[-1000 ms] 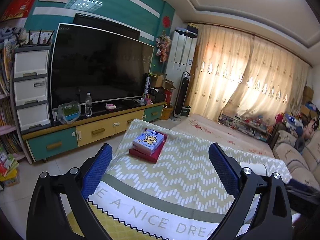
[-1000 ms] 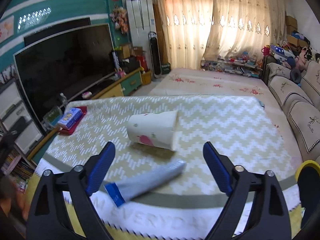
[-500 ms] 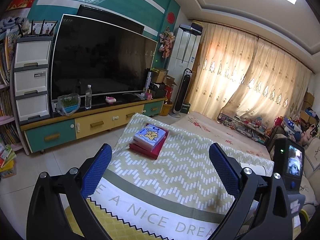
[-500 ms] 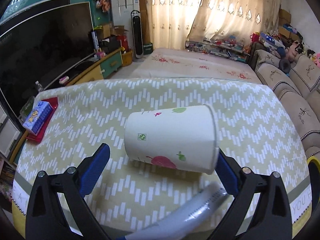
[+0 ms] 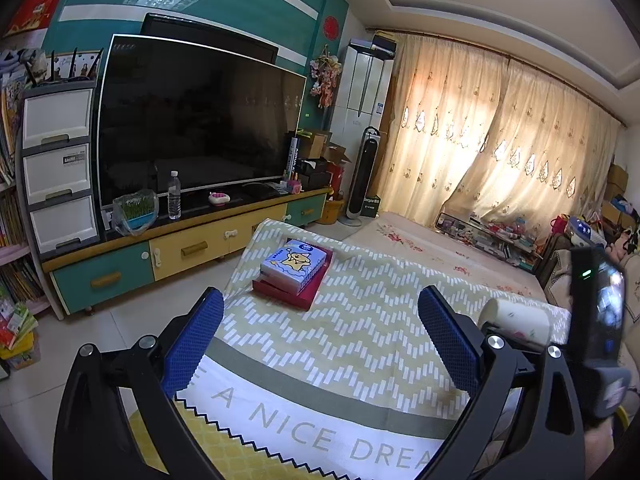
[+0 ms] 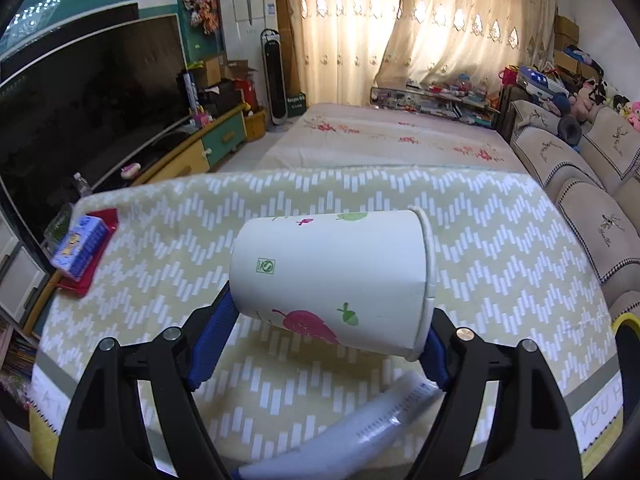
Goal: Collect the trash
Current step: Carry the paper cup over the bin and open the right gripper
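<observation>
right gripper [image 6: 326, 340]: jaws just been closing, cup between the pads, contact looks made
wrapper [image 6: 352, 428]: flat, just under it
cup [image 6: 334, 280]: on its side mid-table, light, crushable; hold base-to-rim, gently
left gripper [image 5: 320, 340]: spread, empty

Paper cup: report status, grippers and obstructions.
Right gripper closing around paper cup, which lies on its side. Left gripper open, empty. Grey wrapper beneath, not blocking.

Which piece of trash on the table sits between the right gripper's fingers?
The paper cup, on its side between the closing fingers; the wrapper lies lower, nearer the camera.
</observation>
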